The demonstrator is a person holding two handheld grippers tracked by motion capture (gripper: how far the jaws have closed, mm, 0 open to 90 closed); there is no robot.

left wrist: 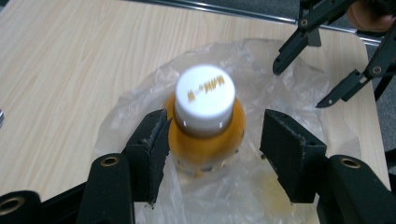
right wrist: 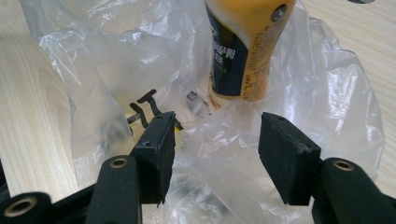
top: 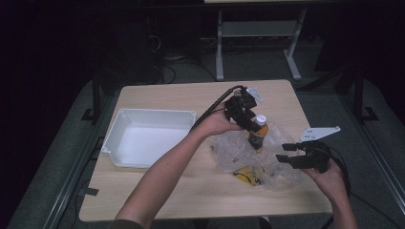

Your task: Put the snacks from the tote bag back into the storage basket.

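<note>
On a wooden table (top: 157, 200), an orange juice bottle (top: 257, 133) stands upright in a crumpled clear plastic bag (top: 229, 152), the left gripper (left wrist: 212, 140) spread loosely around its neck, the right gripper (right wrist: 215, 154) open near the bag's right edge, likely next pinching plastic.

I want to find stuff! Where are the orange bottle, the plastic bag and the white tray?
orange bottle (left wrist: 204, 100): left gripper view, on its white cap.
plastic bag (right wrist: 327, 88): right gripper view, on its crinkled clear side.
white tray (top: 157, 113): high view, on its far rim.
</note>
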